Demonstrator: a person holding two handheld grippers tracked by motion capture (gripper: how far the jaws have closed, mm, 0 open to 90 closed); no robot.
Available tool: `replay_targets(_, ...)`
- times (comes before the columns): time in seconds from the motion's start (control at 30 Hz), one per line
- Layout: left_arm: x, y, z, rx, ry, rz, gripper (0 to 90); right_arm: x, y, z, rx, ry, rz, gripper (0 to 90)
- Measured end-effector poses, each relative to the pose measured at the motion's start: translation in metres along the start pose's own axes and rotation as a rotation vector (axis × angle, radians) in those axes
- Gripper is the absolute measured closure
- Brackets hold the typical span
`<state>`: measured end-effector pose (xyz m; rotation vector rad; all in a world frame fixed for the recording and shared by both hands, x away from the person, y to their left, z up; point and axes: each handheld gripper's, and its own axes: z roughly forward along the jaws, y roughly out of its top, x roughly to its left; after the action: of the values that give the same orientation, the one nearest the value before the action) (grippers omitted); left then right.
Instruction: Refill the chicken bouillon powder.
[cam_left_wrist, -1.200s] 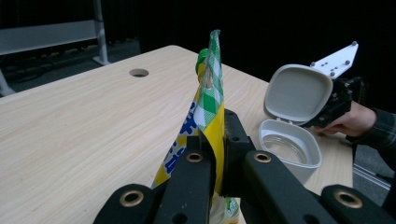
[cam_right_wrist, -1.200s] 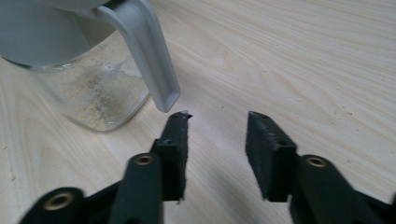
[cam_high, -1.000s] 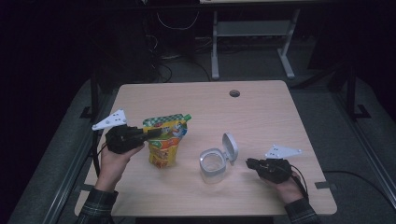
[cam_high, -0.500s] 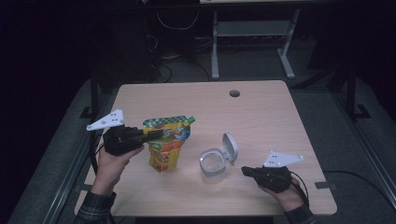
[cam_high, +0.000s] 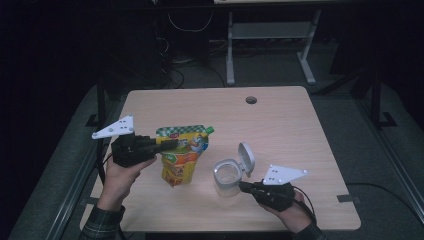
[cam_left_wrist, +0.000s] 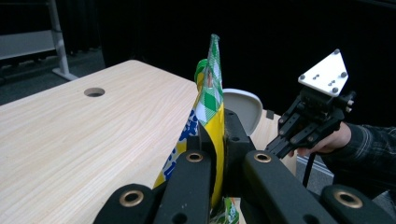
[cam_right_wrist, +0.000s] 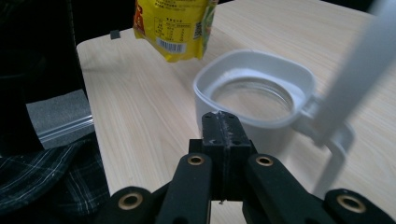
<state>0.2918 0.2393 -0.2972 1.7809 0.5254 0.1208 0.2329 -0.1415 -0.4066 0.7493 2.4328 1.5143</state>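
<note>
Yellow foil snack pouch, green-checked along its sealed top, hung clear of the pale wooden table, pinched between the closed jaws of the left gripper at nine o'clock. At five o'clock the right gripper, jaws pressed together on nothing, sat just beside the clear lidded plastic jar. A nudge there could tip the light jar; a thin pinch might let the pouch slip. The right gripper view revealed the jar's open mouth and the pouch's barcode; the left gripper view showed the grip on the pouch edge-on.
</note>
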Motion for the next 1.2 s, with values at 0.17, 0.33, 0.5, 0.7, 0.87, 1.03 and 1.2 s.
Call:
replay_targets(0.17, -0.003, 0.008, -0.005, -0.005, -0.008, 0.014, 90.0, 0.009, 0.012, 0.011, -0.006, -0.001, -0.018, 89.9)
replay_targets(0.33, -0.005, 0.014, -0.008, -0.011, -0.02, 0.012, 90.0, 0.017, 0.025, 0.023, -0.018, -0.004, -0.027, 90.0)
replay_targets(0.5, -0.007, 0.019, -0.007, -0.014, -0.037, 0.015, 90.0, 0.023, 0.041, 0.043, -0.021, -0.035, -0.053, 90.0)
replay_targets(0.7, -0.011, 0.025, -0.006, -0.022, -0.059, 0.022, 90.0, 0.025, 0.054, 0.062, -0.014, -0.063, -0.054, 90.0)
replay_targets(0.87, -0.015, 0.028, -0.004, -0.019, -0.078, 0.033, 90.0, 0.028, 0.062, 0.078, -0.016, -0.064, -0.07, 90.0)
replay_targets(1.03, -0.019, 0.031, -0.003, -0.026, -0.096, 0.036, 90.0, 0.024, 0.065, 0.084, -0.031, -0.092, -0.052, 90.0)
replay_targets(1.2, -0.021, 0.037, -0.002, -0.028, -0.102, 0.041, 90.0, 0.021, 0.067, 0.087, -0.043, -0.079, -0.035, 90.0)
